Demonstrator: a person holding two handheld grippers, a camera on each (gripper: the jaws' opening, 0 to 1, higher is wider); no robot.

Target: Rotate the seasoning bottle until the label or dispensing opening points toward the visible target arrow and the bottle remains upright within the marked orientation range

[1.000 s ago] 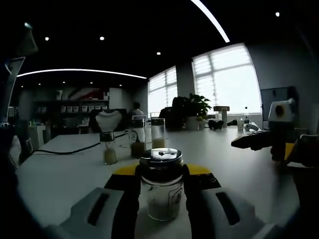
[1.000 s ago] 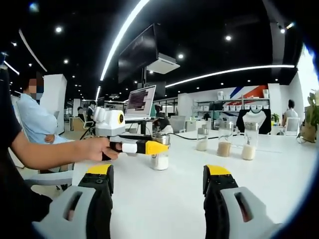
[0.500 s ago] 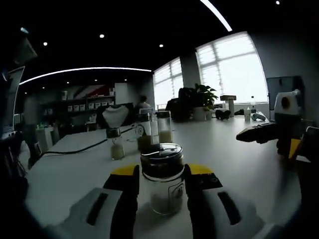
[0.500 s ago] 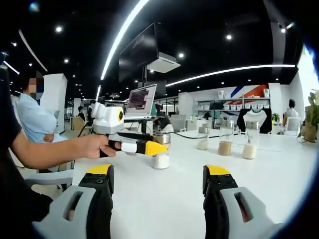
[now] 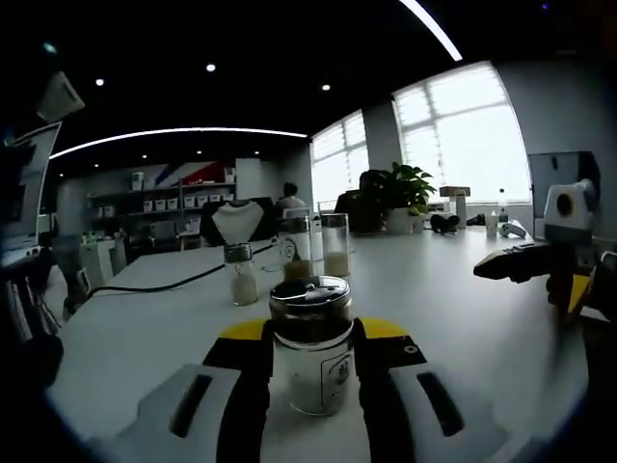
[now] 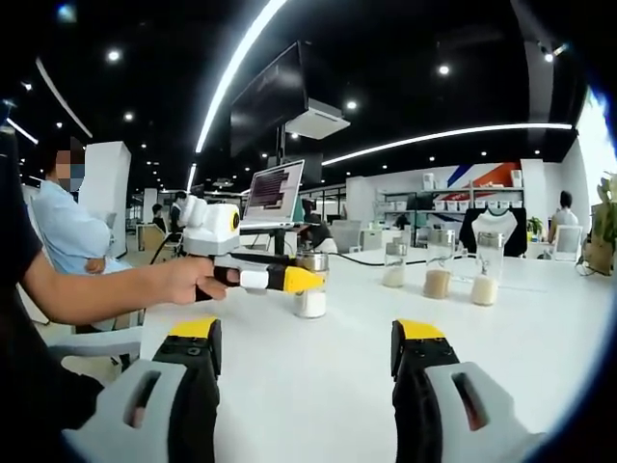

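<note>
- Where the left gripper [image 5: 310, 371] reaches forward, its jaws are clamped on the seasoning bottle [image 5: 310, 349], which stands upright on the white table [image 5: 145, 318], long axis vertical, small label facing the camera.
- Bottle: clear glass, pale granules inside, shiny perforated metal cap.
- Right gripper [image 6: 304, 386]: jaws spread wide, grasping nothing.
- Farther: three tall glass jars [image 5: 289, 260] in a row, a black cable [image 5: 159, 283].

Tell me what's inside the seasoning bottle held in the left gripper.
The seasoning bottle holds pale powder in its lower part. A label hides part; the metal lid covers the top.
</note>
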